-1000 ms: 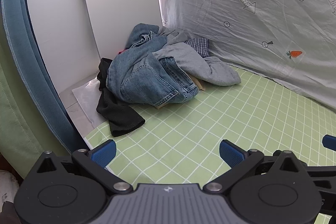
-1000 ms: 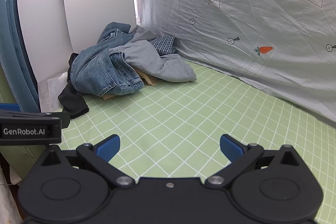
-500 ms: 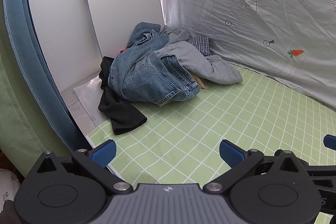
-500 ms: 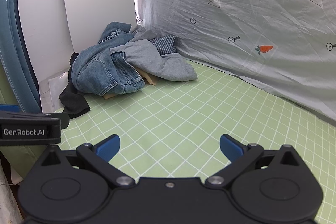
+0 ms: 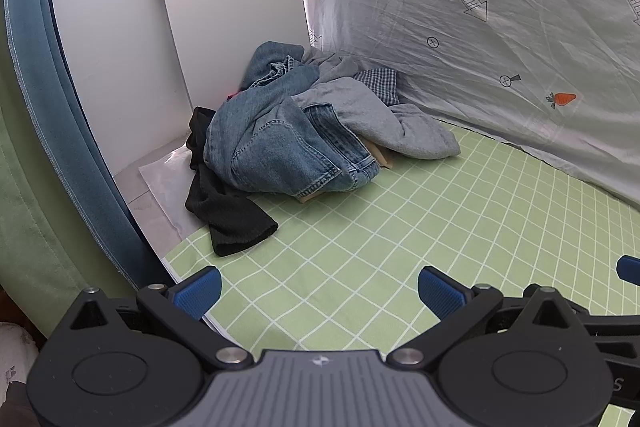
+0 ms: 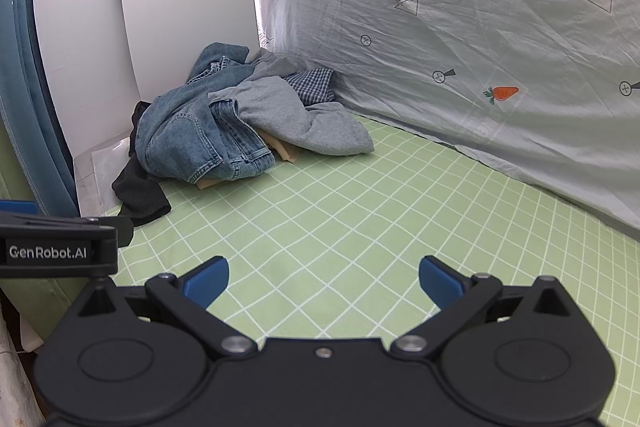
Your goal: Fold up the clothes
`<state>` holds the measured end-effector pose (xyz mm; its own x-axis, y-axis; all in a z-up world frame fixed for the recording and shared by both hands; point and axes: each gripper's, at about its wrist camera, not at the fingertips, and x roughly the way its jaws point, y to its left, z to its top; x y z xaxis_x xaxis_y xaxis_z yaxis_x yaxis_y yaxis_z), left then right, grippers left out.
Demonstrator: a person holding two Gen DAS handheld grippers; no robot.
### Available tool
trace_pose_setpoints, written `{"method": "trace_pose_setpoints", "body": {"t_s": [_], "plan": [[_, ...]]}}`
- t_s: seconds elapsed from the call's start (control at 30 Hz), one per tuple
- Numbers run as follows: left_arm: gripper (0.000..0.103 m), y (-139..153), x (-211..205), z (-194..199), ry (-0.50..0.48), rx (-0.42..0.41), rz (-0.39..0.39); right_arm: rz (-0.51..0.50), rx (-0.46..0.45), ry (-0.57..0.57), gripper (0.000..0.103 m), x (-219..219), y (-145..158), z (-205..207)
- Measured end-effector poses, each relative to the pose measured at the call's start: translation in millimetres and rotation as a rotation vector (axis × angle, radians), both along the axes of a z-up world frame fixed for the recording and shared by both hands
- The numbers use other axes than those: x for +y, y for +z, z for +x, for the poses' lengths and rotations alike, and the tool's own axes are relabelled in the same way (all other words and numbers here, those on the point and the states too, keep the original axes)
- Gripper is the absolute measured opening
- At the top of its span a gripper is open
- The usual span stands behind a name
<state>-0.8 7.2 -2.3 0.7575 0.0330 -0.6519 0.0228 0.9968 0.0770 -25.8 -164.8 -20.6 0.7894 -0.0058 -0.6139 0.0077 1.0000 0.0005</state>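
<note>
Clothes (image 5: 296, 143) piled at far corner of table (image 5: 400, 227); left gripper (image 5: 318, 291) & right gripper (image 6: 324, 279) both wide open, empty, well apart from pile.

Clothes pile (image 5: 304, 135) sits in far corner, w/ white board (image 5: 228, 7) just behind it & printed sheet (image 5: 500, 39) at its right; green grid cloth (image 5: 400, 235) before pile lies bare

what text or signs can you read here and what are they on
"GenRobot.AI": white letters on the black side of the left hand-held gripper, seen from the right wrist camera.
"LOOK HERE": inside arrow outlines printed on the white sheet, repeated, reading upside down.
Also on the sheet: carrots and small circled crosses, no words.
</note>
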Motion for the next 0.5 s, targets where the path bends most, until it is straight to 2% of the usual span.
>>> {"method": "trace_pose_setpoints", "body": {"t_s": [0.5], "plan": [[0.103, 0.8, -4.4, -1.9, 0.000, 0.002, 0.006, 0.004, 0.002, -0.004, 0.103, -0.8, -1.2, -1.7]]}}
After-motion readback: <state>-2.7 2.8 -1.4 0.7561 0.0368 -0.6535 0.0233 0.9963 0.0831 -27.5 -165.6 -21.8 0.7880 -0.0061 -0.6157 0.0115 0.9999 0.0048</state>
